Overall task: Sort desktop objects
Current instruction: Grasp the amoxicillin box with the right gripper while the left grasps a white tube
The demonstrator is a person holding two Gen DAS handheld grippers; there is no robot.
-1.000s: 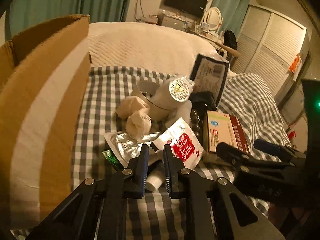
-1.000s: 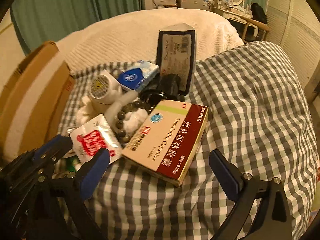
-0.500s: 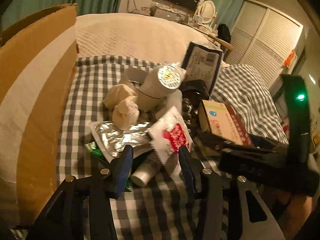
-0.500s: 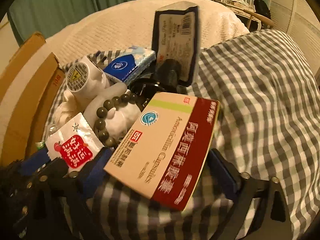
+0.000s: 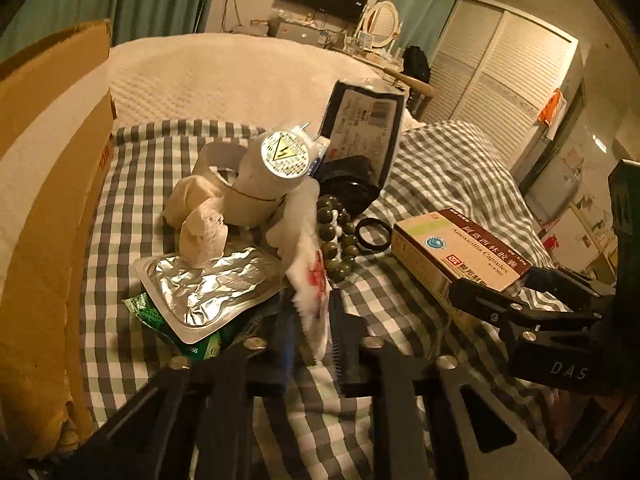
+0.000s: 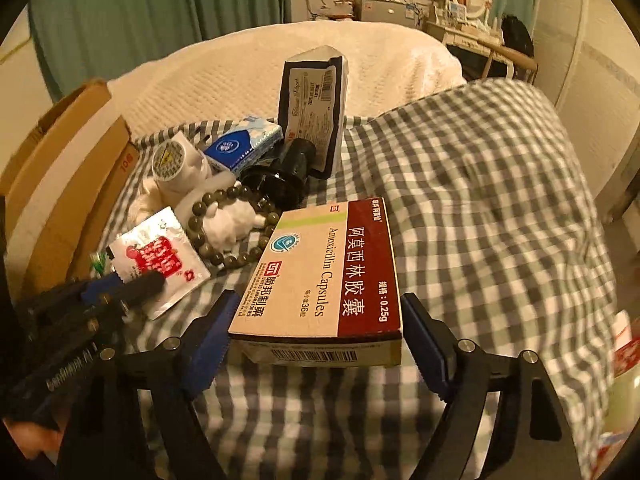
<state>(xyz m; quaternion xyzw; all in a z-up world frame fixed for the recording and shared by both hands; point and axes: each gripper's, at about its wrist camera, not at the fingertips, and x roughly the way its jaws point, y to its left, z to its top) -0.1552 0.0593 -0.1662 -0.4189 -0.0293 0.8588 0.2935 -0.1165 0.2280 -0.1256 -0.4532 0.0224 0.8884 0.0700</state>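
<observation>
Right gripper clamps the beige-and-maroon cardboard medicine box, long axis running up-frame at lower centre, while left gripper pinches the white-and-red sachet.

Beyond your right jaws, bare checked cloth lies open; left of them, beads, sachet and cardboard box crowd your path.

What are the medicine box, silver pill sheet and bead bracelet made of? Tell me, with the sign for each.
Medicine box: printed cardboard, fairly matte, by its crisp folded edges and barcode flap. Silver pill sheet: foil, shiny, by its crinkled bright reflections. Bead bracelet: glossy dark green beads, stone or glass perhaps; the look leaves it open.
</observation>
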